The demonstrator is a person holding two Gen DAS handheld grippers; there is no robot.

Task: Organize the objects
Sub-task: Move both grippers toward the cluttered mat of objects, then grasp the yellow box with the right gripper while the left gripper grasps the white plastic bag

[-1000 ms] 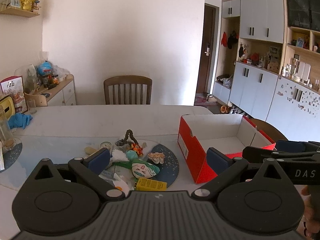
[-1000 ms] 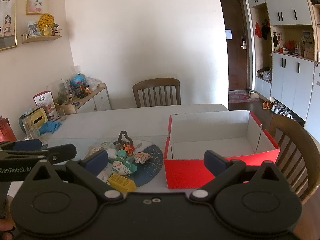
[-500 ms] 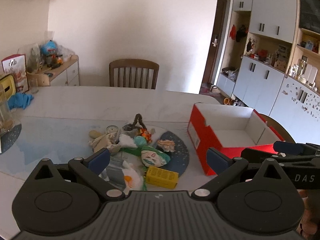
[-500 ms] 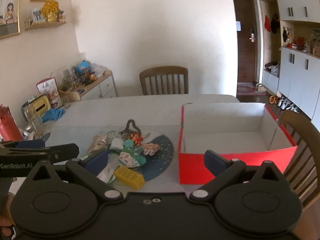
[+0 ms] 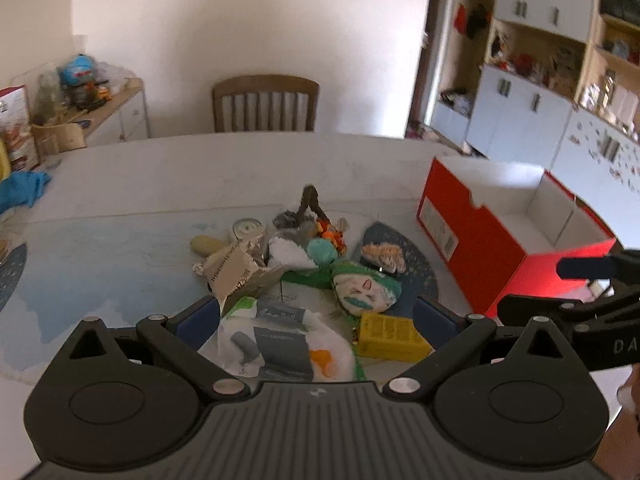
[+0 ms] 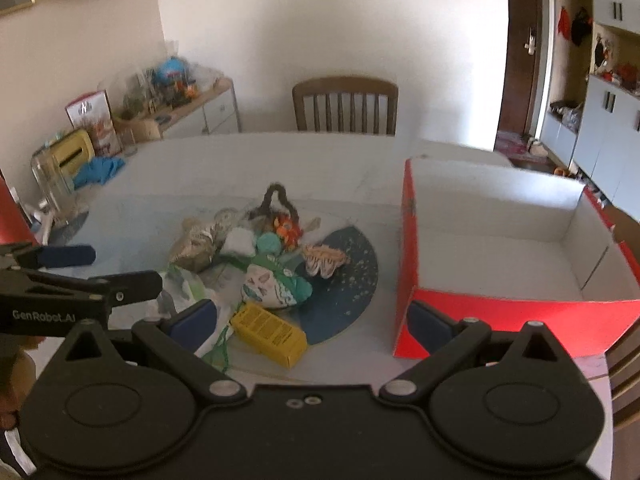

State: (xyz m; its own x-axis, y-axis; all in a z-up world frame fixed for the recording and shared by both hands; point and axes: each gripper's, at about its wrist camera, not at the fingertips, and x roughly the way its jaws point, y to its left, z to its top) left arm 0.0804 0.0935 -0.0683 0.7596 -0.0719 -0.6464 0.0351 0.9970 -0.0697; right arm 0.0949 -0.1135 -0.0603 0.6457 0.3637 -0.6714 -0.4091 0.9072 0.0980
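Left claw [image 5: 316, 316]: fingers spread wide apart, nothing between them; it hangs over the near edge of the pile, and its blue pads [image 5: 198, 317] flank a white printed packet [image 5: 280, 340].
Right claw [image 6: 308, 320]: fingers spread wide apart, holding nothing; it hangs above the near edge of the counter [image 6: 248, 160], between the pile and the red box [image 6: 516, 320].
Pile of objects [image 5: 304, 264]: heaped at the middle of the counter, partly on a dark round mat [image 6: 352, 280], to the left of the red box and apart from it.
Yellow box [image 6: 270, 330]: lies flat at the near edge of the pile, just beside the mat, between the right claw's fingers as that view shows it.
Painted face pouch [image 5: 366, 290]: green-trimmed, lying just beyond the yellow box and touching the mat.
Teal ball [image 5: 322, 251]: in the middle of the pile, beside a white scrap.
Shell-like piece [image 6: 324, 260]: rests on the mat, at the right side of the pile.
Dark looped handle [image 6: 278, 196]: stands upright at the far side of the pile.
Red box: open top, white interior with nothing visible inside; stands on the right part of the counter.
Chair [image 5: 266, 102]: wooden, at the far side of the counter.
Blue cloth [image 6: 98, 170]: far left on the counter, well apart from the pile.
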